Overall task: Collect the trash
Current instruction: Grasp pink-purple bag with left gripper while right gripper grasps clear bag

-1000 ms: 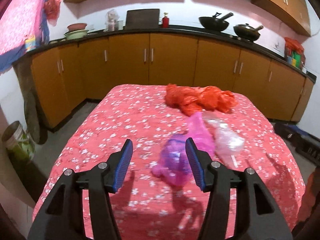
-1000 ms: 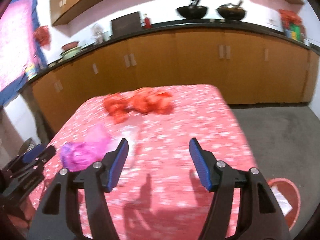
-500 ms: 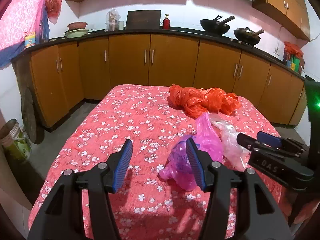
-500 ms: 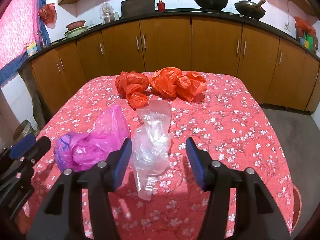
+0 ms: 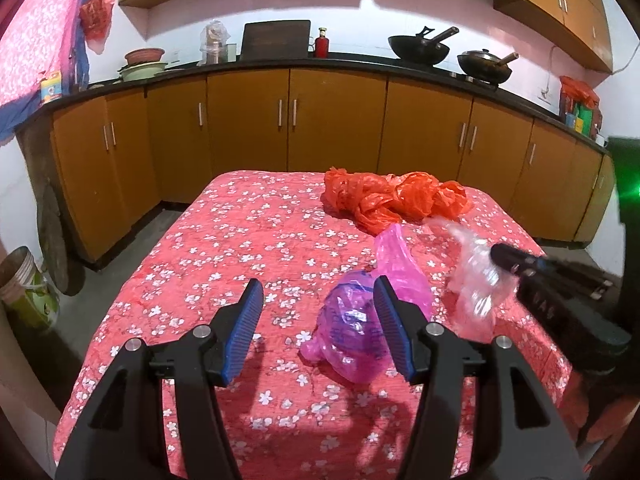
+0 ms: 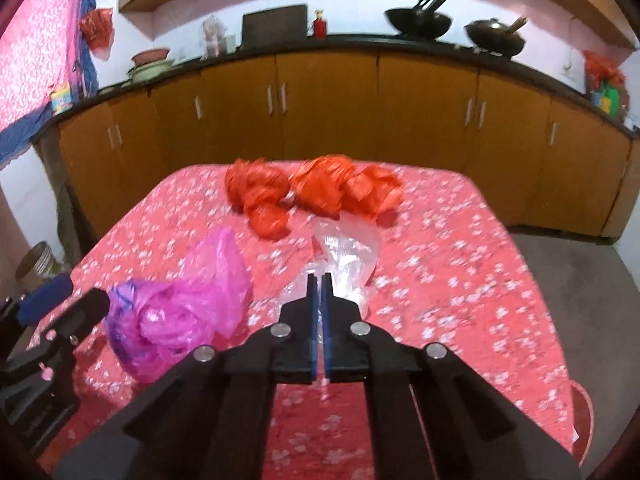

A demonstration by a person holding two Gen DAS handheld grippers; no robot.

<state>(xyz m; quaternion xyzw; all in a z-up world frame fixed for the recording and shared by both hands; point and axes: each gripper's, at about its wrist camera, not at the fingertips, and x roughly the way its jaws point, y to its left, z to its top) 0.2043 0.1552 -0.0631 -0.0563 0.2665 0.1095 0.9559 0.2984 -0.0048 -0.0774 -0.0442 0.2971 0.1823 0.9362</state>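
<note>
The right claw (image 6: pixel 319 280) has just been closing and pinches the clear bag (image 6: pixel 347 249) near the orange bags (image 6: pixel 316 188); the thin film could slip free

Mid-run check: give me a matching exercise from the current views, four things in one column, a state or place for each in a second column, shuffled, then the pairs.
Things:
1. right gripper
2. left gripper
3. orange bags
4. pink bag

States:
A. far end of the table
B. jaws apart, holding nothing
C. beside the open jaws, on the floral cloth
D. just closed on the clear plastic bag

Pairs: 1-D, 2-B, 3-A, 4-C
</note>
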